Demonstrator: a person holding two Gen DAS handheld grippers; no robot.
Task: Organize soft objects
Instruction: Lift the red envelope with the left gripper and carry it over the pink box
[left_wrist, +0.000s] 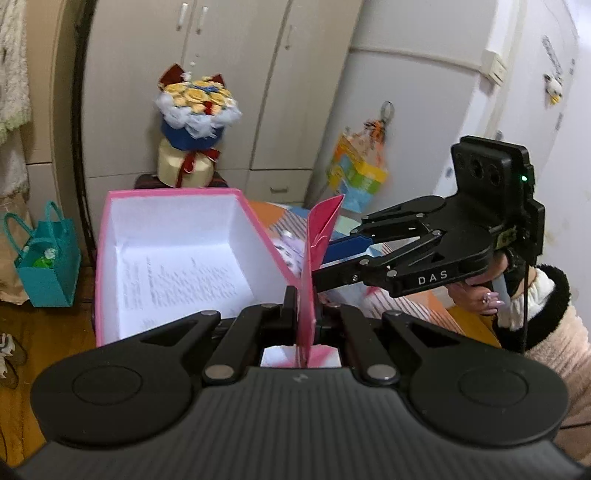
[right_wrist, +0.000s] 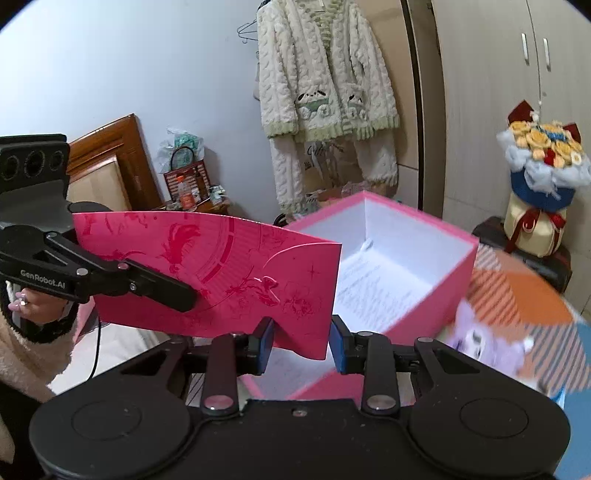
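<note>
My left gripper (left_wrist: 306, 310) is shut on a pink folded card (left_wrist: 317, 251), held edge-on in the left wrist view and broadside in the right wrist view (right_wrist: 229, 266). My right gripper (right_wrist: 301, 341) is open, its blue pads on either side of the card's lower corner, apart from it. An open pink box (left_wrist: 110, 221) with white inside holds a printed sheet (left_wrist: 177, 284); it also shows in the right wrist view (right_wrist: 443, 280). A purple plush toy (right_wrist: 484, 343) lies blurred beside the box on the patterned cover.
A flower bouquet (left_wrist: 195, 107) stands on a stool behind the box. A teal bag (left_wrist: 48, 258) sits on the wooden floor at left. A fluffy white jacket (right_wrist: 325, 74) hangs on the wall. Wardrobe doors (left_wrist: 236, 55) stand behind.
</note>
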